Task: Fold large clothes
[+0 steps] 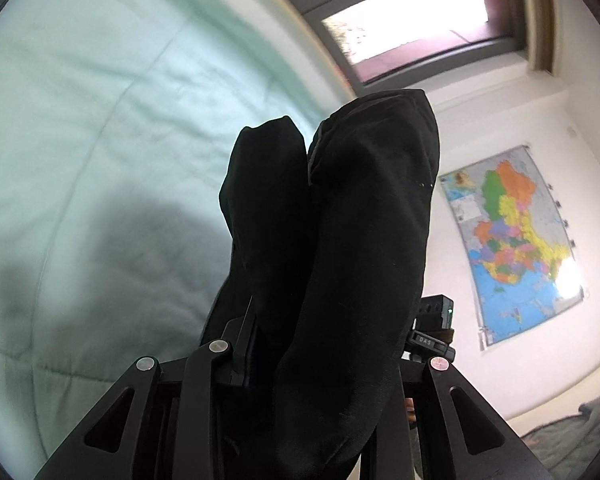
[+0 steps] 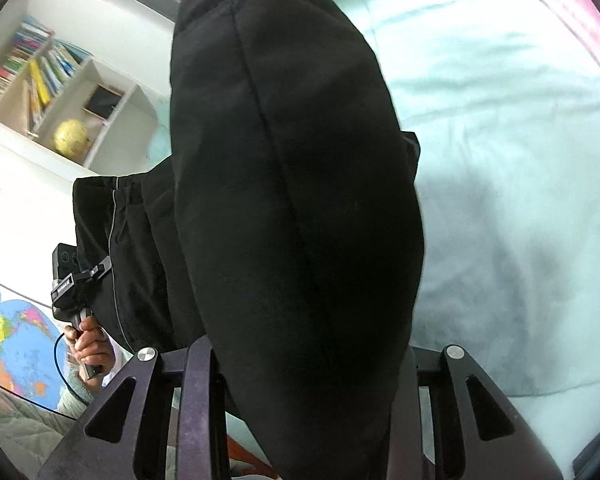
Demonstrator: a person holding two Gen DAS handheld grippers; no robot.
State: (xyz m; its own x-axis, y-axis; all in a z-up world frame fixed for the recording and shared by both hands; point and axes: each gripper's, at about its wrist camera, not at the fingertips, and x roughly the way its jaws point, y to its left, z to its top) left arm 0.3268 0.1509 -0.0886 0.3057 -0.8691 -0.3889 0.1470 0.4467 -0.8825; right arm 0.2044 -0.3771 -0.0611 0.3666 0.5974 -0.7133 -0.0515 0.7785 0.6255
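clearly soft and limp, the black trousers [image 1: 340,240] hang above the bed [image 1: 80,140], each hand-held gripper [image 1: 284,344] [image 2: 312,360] clamped on cloth; best held at the seamed edges.

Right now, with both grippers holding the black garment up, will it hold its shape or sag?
The black garment probably sags: it drapes in soft folds over both grippers. It looks thick and seamed, so likely fairly heavy. Its matte fabric seems unlikely to slip.

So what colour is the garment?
Black garment, with a thin grey stripe; right wrist view shows it best.
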